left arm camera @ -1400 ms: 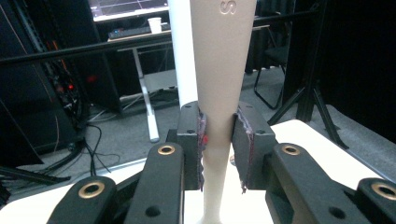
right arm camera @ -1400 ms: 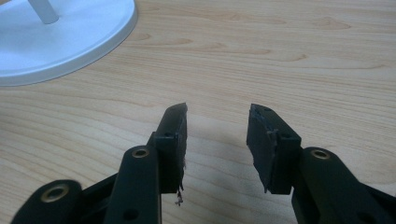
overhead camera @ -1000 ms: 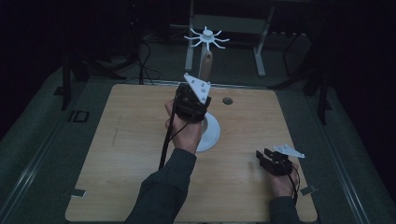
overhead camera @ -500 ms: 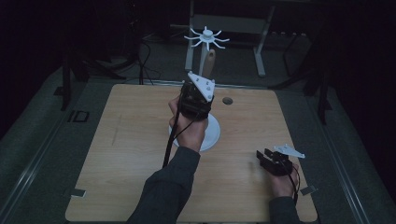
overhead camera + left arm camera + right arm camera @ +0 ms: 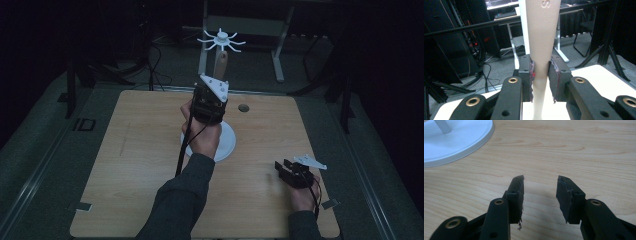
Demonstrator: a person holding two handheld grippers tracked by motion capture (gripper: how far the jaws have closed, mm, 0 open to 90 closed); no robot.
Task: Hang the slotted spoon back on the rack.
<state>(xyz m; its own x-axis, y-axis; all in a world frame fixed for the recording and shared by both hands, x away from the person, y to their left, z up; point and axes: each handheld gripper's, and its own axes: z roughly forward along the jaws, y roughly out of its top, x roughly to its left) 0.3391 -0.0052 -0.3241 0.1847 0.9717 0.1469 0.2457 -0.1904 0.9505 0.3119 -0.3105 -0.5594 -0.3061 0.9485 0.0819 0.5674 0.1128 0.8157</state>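
Clamping my left gripper [image 5: 541, 75] on the tan tapered post [image 5: 541, 37], fingers [image 5: 527, 75] pressed against both its sides, upright above the white round base [image 5: 225, 142] mid-tabletop [image 5: 125, 165]. My right gripper [image 5: 540, 195] rests low near the tabletop's right front, fingers spread wide with nothing between them, base just off to one side.

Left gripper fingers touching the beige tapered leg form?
Touching. Left gripper view: both fingers press the beige tapered leg form from either side, no gap.
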